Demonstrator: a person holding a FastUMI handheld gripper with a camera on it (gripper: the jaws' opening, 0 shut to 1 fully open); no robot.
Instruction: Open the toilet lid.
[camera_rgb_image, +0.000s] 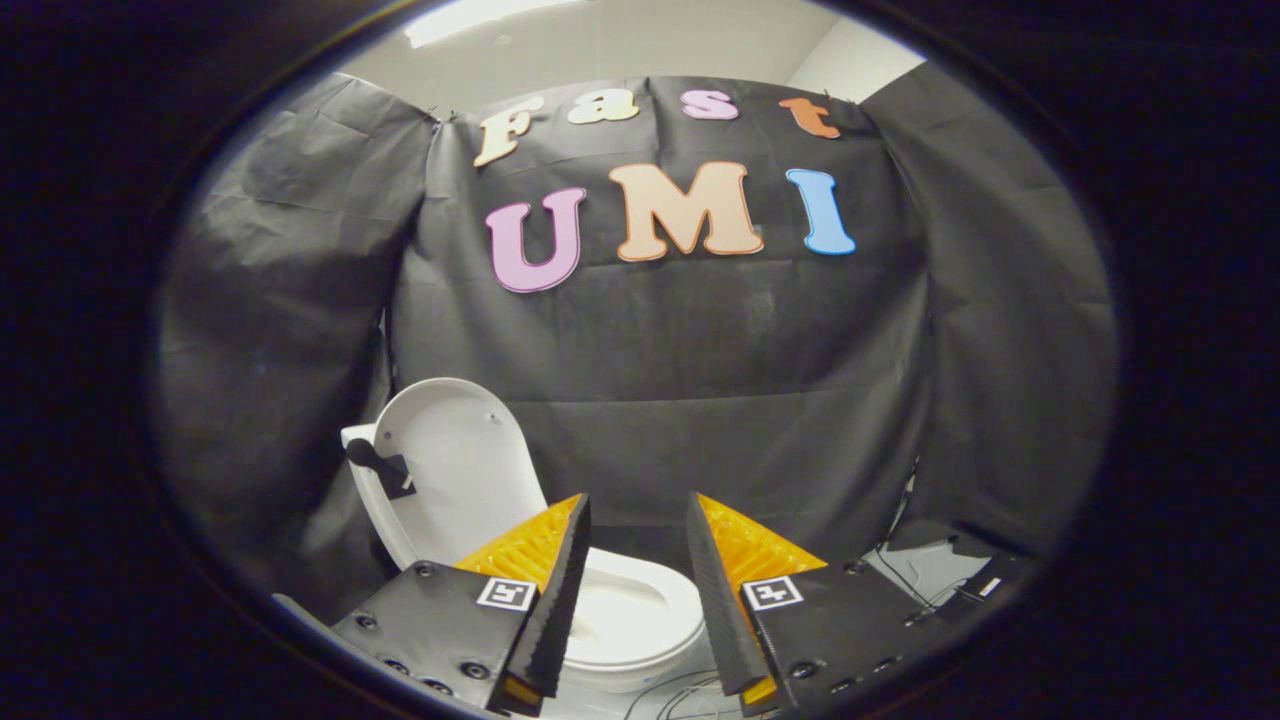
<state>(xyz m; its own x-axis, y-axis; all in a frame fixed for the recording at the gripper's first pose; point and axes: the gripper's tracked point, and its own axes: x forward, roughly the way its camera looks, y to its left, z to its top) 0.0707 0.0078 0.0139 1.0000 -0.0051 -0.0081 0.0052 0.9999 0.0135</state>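
Fingers (637, 520): nearest the camera, two black wedges with orange ribbed inner pads, spread apart with nothing held between them; each carries a small square black-and-white marker on its base.
Toilet bowl (625, 612): white, just beyond the fingers and below them, showing through the gap between the two.
Toilet lid (455, 465): white, raised and standing upright, ahead of the left finger and beyond it, leaning back toward the black cloth wall (700, 380).
Dark fitting (378, 462): a black piece sits on the lid's left edge.
Cables (905, 570): thin dark wires lie on the pale floor beyond the right finger.
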